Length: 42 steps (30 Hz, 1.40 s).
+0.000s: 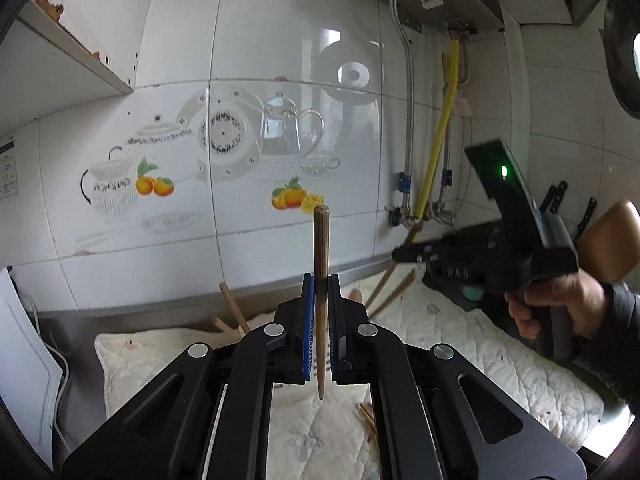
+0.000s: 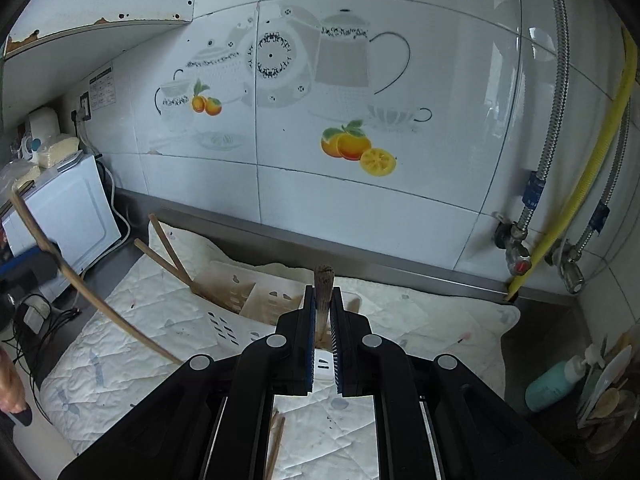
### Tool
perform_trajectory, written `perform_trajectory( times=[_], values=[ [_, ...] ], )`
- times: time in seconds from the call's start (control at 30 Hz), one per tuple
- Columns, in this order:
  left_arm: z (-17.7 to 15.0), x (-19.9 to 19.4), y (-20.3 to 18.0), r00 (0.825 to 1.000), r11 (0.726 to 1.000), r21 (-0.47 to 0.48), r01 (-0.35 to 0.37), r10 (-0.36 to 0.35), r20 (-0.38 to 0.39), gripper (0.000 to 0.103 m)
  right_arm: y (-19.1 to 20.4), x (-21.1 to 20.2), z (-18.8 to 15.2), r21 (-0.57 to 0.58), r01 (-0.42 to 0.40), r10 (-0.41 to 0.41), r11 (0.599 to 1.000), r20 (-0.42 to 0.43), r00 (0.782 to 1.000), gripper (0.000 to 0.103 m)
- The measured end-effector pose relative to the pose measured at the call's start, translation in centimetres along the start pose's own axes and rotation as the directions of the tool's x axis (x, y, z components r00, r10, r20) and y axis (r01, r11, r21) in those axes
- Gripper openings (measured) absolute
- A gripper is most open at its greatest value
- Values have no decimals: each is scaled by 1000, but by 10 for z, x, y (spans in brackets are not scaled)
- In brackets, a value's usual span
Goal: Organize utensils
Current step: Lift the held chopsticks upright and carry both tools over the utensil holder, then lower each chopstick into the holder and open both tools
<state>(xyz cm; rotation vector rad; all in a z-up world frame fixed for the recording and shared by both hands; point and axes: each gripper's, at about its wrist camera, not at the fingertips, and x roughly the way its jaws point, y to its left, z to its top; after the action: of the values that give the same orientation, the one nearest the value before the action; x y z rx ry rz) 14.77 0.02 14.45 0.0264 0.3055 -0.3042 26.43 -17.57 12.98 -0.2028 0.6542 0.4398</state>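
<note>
My left gripper (image 1: 320,284) is shut on a brown wooden chopstick (image 1: 320,248), held upright above the quilted mat (image 1: 460,340). The same chopstick shows in the right wrist view (image 2: 92,292), slanting at the left. My right gripper (image 2: 324,294) is shut on another wooden chopstick (image 2: 323,280), held over a white slotted utensil caddy (image 2: 240,292) that lies on the mat (image 2: 420,320). Two chopsticks (image 2: 168,248) stick out of the caddy. The right gripper also shows in the left wrist view (image 1: 404,256), holding its chopstick (image 1: 384,284). Loose chopsticks (image 2: 276,440) lie on the mat near me.
A tiled wall with metal hoses (image 1: 408,120) and a yellow pipe (image 2: 592,160) stands behind. A white appliance (image 2: 68,212) with cables is at the left. A teal bottle (image 2: 552,384) and a dish rack (image 2: 608,392) are at the right. Knives (image 1: 556,196) stand at the far right.
</note>
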Motion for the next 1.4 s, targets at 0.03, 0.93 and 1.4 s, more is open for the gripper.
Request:
perform_trajectory(
  times=[0.03, 0.93, 1.4],
  values=[
    [9, 2, 2, 1000, 1000, -2, -6, 6, 14, 5, 0, 5, 0, 0, 2, -2, 1000, -6, 1000, 7],
    [21, 89, 41, 992, 988, -87, -124, 124, -7, 5, 3, -4, -24, -48, 22, -19, 999, 68, 997, 31],
    [19, 68, 30, 996, 994, -75, -83, 84, 9, 9, 27, -56, -112, 20, -33, 30, 999, 128, 991, 31]
  ],
)
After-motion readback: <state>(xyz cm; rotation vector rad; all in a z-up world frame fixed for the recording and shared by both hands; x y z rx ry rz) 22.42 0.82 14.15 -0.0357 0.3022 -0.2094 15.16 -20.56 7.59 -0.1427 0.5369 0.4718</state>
